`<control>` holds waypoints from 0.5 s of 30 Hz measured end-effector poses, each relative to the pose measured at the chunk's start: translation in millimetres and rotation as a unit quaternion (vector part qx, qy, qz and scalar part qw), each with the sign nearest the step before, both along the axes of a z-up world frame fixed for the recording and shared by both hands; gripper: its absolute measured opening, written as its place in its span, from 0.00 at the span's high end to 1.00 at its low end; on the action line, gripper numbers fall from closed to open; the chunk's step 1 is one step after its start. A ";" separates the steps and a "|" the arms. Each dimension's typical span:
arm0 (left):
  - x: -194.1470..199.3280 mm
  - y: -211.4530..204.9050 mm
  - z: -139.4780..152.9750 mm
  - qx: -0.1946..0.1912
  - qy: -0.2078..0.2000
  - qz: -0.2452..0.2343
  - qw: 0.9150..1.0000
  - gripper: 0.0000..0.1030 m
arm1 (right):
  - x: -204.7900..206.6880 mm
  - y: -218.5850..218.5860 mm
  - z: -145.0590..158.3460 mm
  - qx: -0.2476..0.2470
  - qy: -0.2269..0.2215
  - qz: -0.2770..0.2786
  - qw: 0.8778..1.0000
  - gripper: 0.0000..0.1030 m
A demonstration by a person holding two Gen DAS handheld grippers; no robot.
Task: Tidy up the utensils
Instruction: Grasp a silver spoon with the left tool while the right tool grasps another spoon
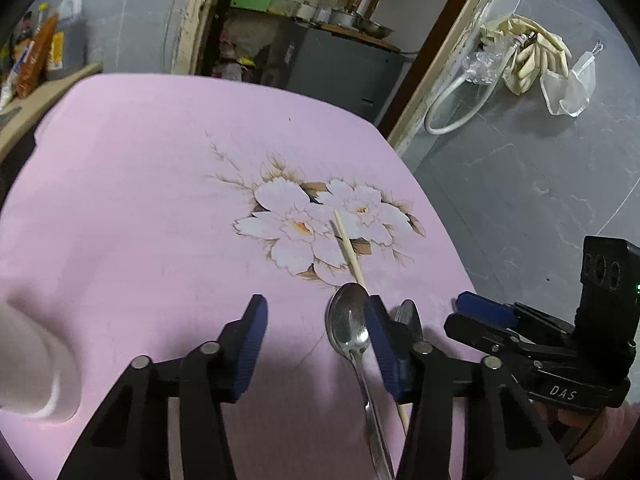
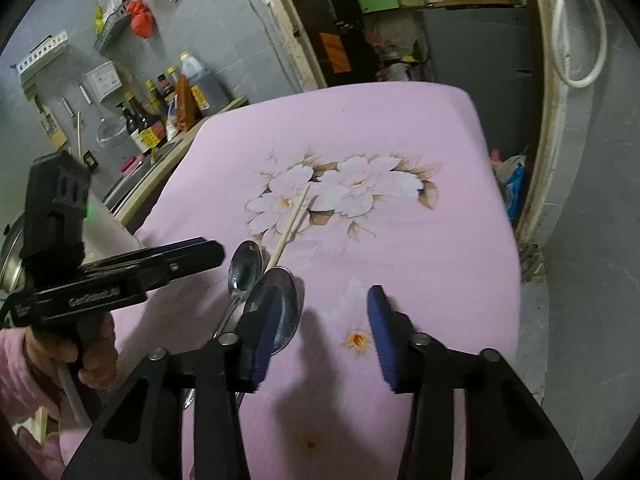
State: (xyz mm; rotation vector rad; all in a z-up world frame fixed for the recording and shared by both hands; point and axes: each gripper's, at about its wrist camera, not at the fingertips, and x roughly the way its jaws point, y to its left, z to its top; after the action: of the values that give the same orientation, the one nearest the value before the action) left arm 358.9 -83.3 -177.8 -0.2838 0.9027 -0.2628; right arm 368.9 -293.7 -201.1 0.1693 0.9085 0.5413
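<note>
On a pink cloth (image 1: 132,208) printed with white flowers, spread over a table, lie two metal spoons and a pale wooden chopstick (image 1: 349,254). The chopstick runs slantwise from the flower print back toward the near edge, passing behind the bowls of the spoons.

Seen from the left wrist, the left gripper (image 1: 314,344) hangs low over the cloth with its blue-padded fingers (image 1: 251,350) held apart. One spoon (image 1: 349,326) lies bowl-up between them, close against the inner face of the right finger, its handle running toward the camera; the left finger stands clear of it, so nothing is pinched. The bowl of the second spoon (image 1: 409,314) peeps out just beyond that right finger.

From the right wrist, the right gripper (image 2: 322,334) also has its fingers spread over the cloth, with only bare fabric between the tips. The larger spoon (image 2: 286,306) sits just by its left finger, partly hidden behind the pad; whether they touch I cannot tell. The smaller spoon (image 2: 245,266) lies to the left of that, its bowl near the chopstick's end.

Each view shows the other gripper off to the side, held by a hand (image 2: 94,354) in a pink sleeve. Bottles (image 2: 160,108) crowd a counter at far left.
</note>
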 end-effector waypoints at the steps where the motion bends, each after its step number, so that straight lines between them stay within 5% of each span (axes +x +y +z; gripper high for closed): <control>1: 2.5 0.0 -2.1 -0.002 0.004 -0.003 1.000 0.60 | 1.7 0.4 -0.6 0.001 0.001 0.004 1.000 0.66; 15: 24.0 -11.2 -13.7 -0.022 0.032 -0.053 0.998 0.88 | 18.3 19.7 -6.1 0.008 0.018 0.070 0.997 0.66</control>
State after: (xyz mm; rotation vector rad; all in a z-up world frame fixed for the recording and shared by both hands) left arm 383.0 -94.5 -191.5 -0.2872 0.9777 -0.3741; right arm 387.2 -274.0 -207.3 0.1315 0.9567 0.6778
